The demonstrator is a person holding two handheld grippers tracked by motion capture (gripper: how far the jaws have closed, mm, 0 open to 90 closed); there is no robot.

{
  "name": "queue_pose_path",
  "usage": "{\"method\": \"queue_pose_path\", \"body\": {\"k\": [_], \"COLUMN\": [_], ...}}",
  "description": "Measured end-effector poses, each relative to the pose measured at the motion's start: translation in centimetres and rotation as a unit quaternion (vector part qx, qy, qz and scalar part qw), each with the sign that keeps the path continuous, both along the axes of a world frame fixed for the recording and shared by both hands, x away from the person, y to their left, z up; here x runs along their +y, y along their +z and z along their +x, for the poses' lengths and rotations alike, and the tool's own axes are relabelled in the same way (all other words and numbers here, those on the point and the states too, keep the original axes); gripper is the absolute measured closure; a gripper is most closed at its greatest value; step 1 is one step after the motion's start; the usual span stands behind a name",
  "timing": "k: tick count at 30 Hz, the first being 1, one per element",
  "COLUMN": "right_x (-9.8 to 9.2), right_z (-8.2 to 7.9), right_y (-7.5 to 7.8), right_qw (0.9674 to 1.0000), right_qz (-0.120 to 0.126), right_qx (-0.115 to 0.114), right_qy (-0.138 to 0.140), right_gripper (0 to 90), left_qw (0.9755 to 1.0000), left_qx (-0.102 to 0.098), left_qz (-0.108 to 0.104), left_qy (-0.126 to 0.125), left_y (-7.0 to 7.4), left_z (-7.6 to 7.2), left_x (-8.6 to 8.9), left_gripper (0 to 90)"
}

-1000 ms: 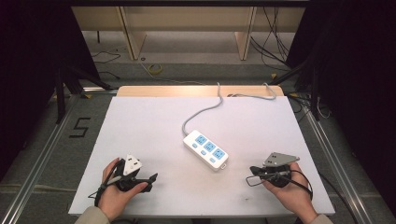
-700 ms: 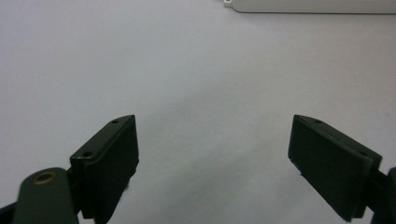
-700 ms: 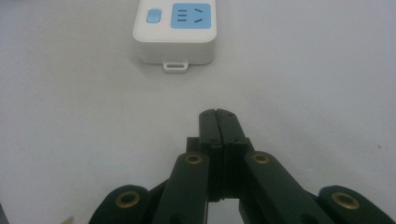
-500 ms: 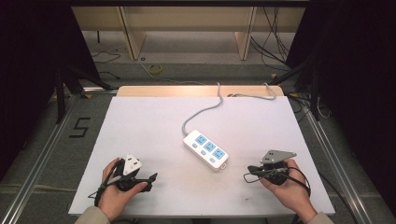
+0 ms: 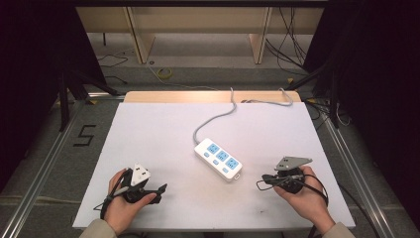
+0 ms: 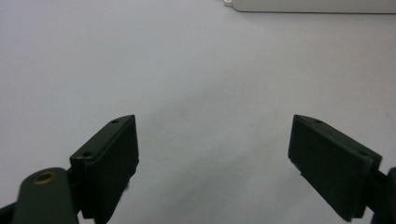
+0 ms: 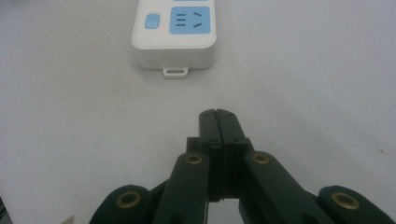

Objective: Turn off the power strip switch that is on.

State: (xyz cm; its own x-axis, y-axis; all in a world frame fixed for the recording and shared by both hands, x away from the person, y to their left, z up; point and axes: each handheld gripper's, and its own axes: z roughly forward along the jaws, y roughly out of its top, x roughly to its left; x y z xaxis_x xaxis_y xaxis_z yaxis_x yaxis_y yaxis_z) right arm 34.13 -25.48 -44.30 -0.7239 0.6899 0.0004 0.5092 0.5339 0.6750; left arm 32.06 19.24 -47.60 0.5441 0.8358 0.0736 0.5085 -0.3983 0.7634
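At the centre of the high view, on the white bench: one white power strip, three blue sockets, lying slantwise from upper left to lower right, its grey cord running to the far bench edge.

Lower left of the high view: left claw, jaws standing wide apart with nothing between them; in the left gripper view bare bench lies between the jaws and the strip's edge sits at the top of the frame.

Lower right of the high view: right claw, jaws pressed together on nothing, pointing at the strip. In the right gripper view the closed tips aim at the strip's near end, with its small hanging tab and a blue switch button, well apart.

Handling note, by judgement: the closed right claw suits a press on a switch button. Approach low and straight, touch the button's middle, push gently. The light strip may skid, so the open left claw could steady its long side first.
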Motion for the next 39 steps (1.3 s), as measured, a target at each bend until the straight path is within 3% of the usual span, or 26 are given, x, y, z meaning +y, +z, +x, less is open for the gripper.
{"method": "queue_pose_path", "body": {"k": [39], "right_x": [1.2], "right_z": [1.2], "right_y": [1.0], "right_qw": [0.9996], "right_qz": [-0.016], "right_qx": [0.024], "right_qy": [0.004], "right_gripper": [90.0], "left_qw": [1.0000], "left_qx": [-0.003], "left_qz": [0.001], "left_qy": [0.000], "left_y": [0.1], "left_z": [0.0], "left_x": [0.0], "left_gripper": [15.8]}}
